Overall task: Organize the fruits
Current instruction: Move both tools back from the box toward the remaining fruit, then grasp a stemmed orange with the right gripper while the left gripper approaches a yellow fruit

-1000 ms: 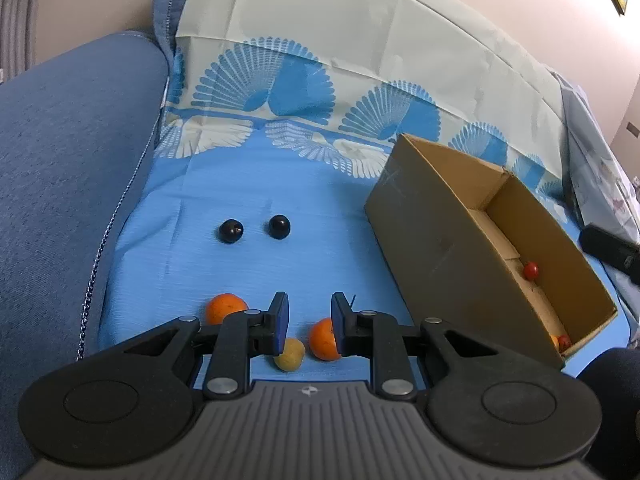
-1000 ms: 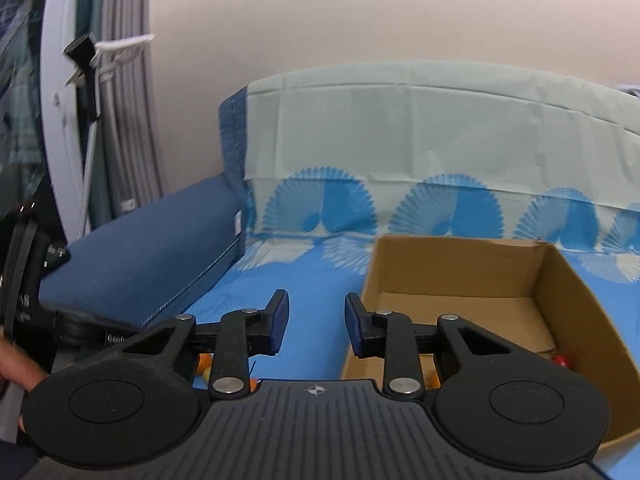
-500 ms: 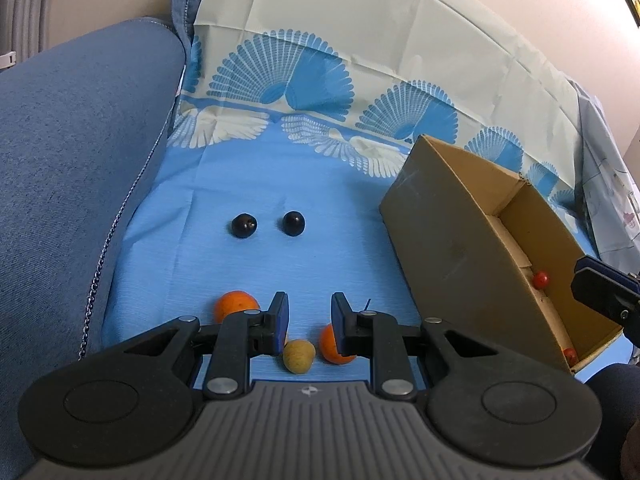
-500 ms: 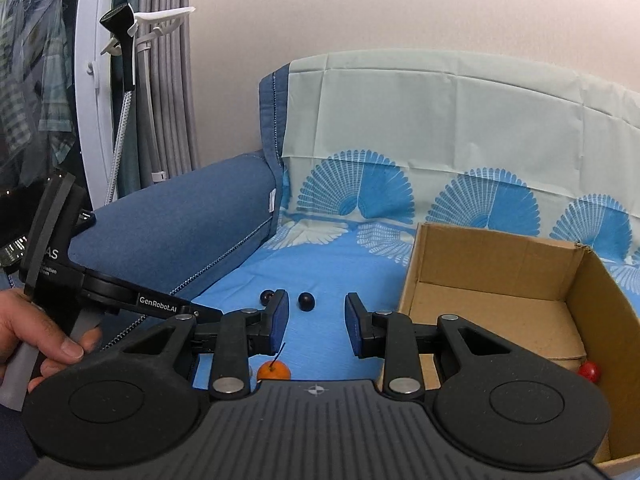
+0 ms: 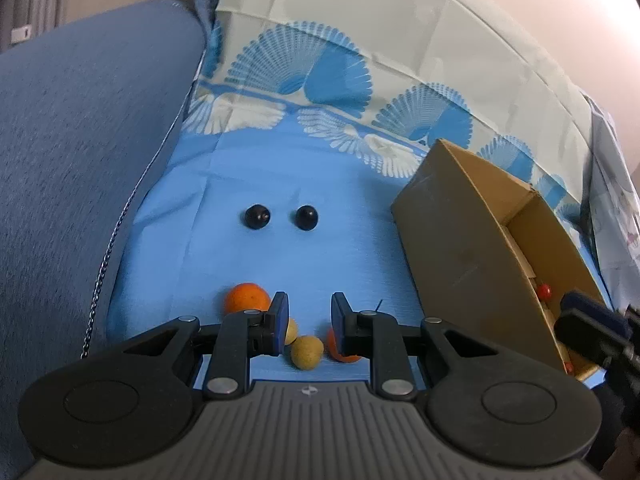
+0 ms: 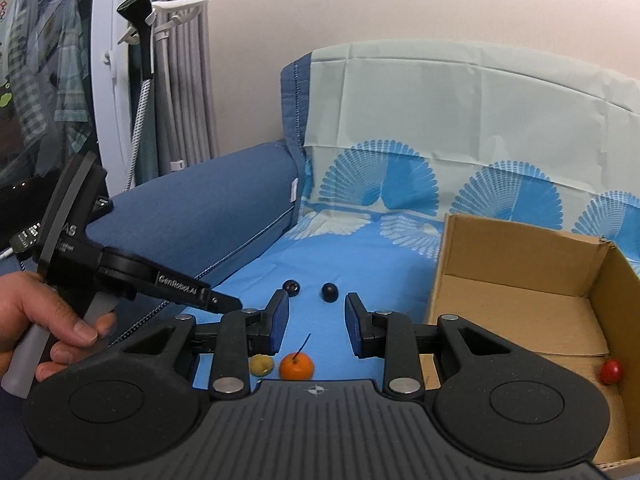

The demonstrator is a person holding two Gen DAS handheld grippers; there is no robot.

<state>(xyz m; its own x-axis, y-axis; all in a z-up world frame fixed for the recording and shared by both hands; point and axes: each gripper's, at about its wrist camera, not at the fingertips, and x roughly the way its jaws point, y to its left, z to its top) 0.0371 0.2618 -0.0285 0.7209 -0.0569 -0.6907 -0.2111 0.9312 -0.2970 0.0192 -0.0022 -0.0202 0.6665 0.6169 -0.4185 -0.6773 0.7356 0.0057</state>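
The left gripper [image 5: 306,328] hangs low over the blue cloth [image 5: 280,256] of the sofa seat, its jaws a small gap apart with nothing pressed between them. Just beyond its tips lie a yellow-green fruit [image 5: 307,352] and a second one [image 5: 291,330] half hidden behind the left pad, with one orange [image 5: 246,298] to the left and another orange [image 5: 340,350] tucked behind the right pad. The right gripper [image 6: 314,322] is also empty, its jaws slightly parted, aimed across the same cluster; in its view the stemmed orange [image 6: 296,365] and a yellow-green fruit [image 6: 261,364] sit just under its tips. Farther out two dark round fruits [image 5: 256,216] [image 5: 307,217] rest near each other on the cloth. The cardboard box [image 5: 472,264] stands to the right, with small red fruits [image 6: 611,371] already inside.

The fruits are packed tight, so a closing jaw could nudge a neighbour and set it rolling on the soft, creased cloth, perhaps off the seat's front edge. Both grippers point at the same cluster and could collide there. The present jaw gap looks too narrow for an orange, so pushing down without widening would shove the fruit away. The box looks light, and a bump from the right gripper could shift or tip it.
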